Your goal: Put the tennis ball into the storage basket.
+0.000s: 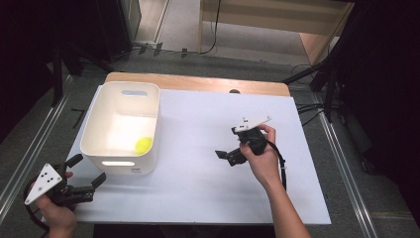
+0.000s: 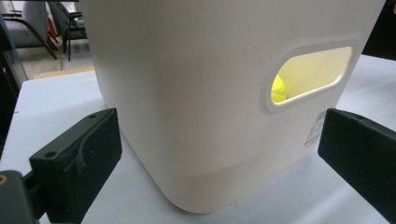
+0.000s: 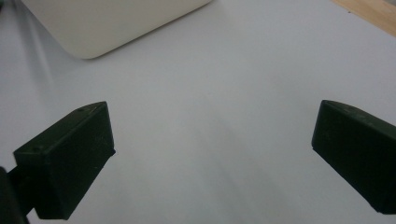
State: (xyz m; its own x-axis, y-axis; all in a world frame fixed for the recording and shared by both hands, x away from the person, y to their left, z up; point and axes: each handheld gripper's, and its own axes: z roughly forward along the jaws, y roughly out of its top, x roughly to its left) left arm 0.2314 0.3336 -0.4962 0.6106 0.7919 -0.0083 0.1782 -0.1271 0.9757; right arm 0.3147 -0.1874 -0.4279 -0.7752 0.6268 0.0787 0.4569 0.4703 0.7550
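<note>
A white plastic bin (image 1: 121,124) stands at the table's left, with a yellow ball (image 1: 144,145) lying in its near right corner. My left gripper (image 1: 89,170) is open just off the bin's near left corner, holding nothing. In the left gripper view the bin wall (image 2: 196,93) is close ahead between the spread jaws of the left gripper (image 2: 219,140), and the ball (image 2: 279,89) shows through the handle slot. My right gripper (image 1: 229,148) hovers open over the table's middle right, pointing left. In the right gripper view the right gripper (image 3: 215,140) has bare white table between its jaws, and a bin corner (image 3: 107,23) lies farther off.
A white sheet (image 1: 208,173) covers the table, with a wooden strip (image 1: 198,83) bare along the far edge. Metal rails and dark floor run along both sides. A cable trails from the right gripper over the person's wrist (image 1: 282,168).
</note>
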